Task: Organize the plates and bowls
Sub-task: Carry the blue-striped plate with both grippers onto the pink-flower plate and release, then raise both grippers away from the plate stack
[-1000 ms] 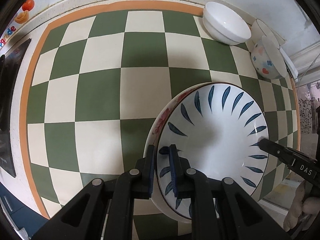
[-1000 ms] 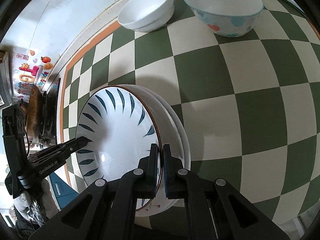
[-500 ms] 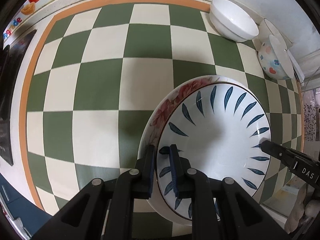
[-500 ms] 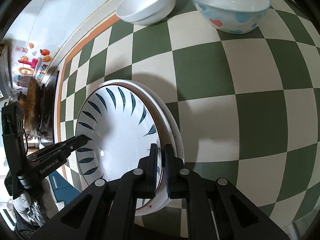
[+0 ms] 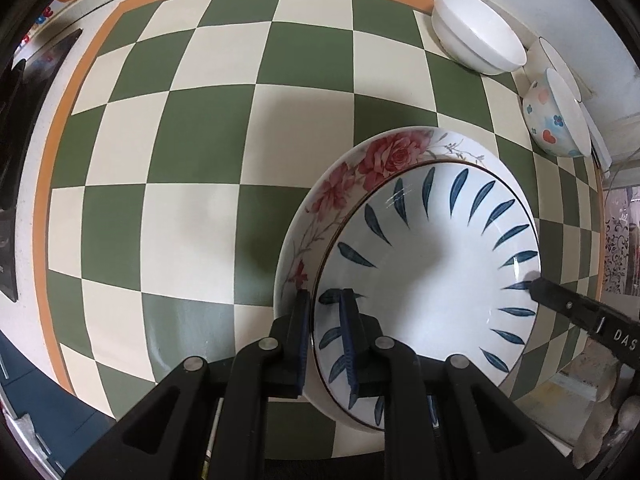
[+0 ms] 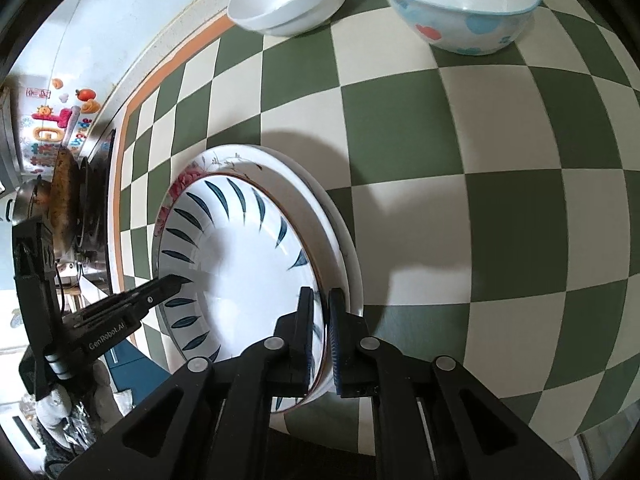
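left tool (image 5: 325,336) pinched rim of white blue-leaf ceramic plate (image 5: 432,280) | right tool (image 6: 320,340) pinched opposite rim | plate sat nested in rose-patterned plate (image 5: 340,192) on green-checked counter (image 5: 200,160)

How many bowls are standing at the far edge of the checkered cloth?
3: a white bowl, a spotted bowl right of it, and a third bowl half hidden behind them.
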The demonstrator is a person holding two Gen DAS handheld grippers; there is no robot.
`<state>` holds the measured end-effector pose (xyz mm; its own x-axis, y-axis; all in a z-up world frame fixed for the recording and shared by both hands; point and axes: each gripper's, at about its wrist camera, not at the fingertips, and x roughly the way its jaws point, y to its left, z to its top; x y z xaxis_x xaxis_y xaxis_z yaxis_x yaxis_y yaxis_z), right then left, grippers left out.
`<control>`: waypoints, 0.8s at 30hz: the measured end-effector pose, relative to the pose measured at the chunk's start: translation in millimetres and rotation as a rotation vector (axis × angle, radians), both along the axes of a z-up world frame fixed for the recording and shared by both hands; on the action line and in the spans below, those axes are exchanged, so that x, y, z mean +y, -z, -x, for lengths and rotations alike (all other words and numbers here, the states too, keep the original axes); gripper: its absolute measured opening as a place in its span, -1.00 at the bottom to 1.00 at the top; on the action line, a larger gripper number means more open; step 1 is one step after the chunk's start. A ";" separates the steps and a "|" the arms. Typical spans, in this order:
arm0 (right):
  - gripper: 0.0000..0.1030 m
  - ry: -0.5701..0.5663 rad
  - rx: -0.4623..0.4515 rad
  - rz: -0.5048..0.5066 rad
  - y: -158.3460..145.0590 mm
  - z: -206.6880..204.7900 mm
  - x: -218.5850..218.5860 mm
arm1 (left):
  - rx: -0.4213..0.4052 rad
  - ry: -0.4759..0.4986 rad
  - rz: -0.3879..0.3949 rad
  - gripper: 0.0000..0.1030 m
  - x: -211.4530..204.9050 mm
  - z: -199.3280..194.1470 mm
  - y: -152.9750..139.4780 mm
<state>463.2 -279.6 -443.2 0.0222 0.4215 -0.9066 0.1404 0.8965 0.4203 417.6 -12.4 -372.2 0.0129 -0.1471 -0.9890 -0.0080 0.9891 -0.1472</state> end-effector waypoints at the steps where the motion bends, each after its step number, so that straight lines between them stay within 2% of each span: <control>1: -0.79 -0.003 0.001 0.002 -0.4 -1.1 0.2 | -0.002 0.001 -0.001 -0.74 0.5 0.5 -0.7; 7: -0.79 -0.023 -0.050 0.068 -21.3 8.9 7.3 | -0.053 0.010 -0.026 -0.74 -14.6 11.5 -12.3; 13: -0.74 -0.059 -0.127 0.153 -66.4 43.3 26.2 | -0.164 0.040 -0.058 -0.72 -17.8 42.1 -56.9; 17: -0.25 -0.060 -0.192 0.198 -101.9 74.1 39.1 | -0.223 0.057 -0.045 -0.55 -14.0 66.6 -89.8; 20: -0.01 -0.049 -0.229 0.212 -124.4 95.0 46.2 | -0.263 0.075 -0.040 -0.34 -8.1 81.9 -113.5; 23: 0.27 -0.026 -0.259 0.208 -146.9 117.7 52.9 | -0.290 0.082 -0.022 0.03 -2.2 95.5 -132.1; 24: 0.38 -0.020 -0.268 0.211 -151.9 123.5 54.0 | -0.300 0.090 -0.022 0.29 -1.2 100.5 -138.6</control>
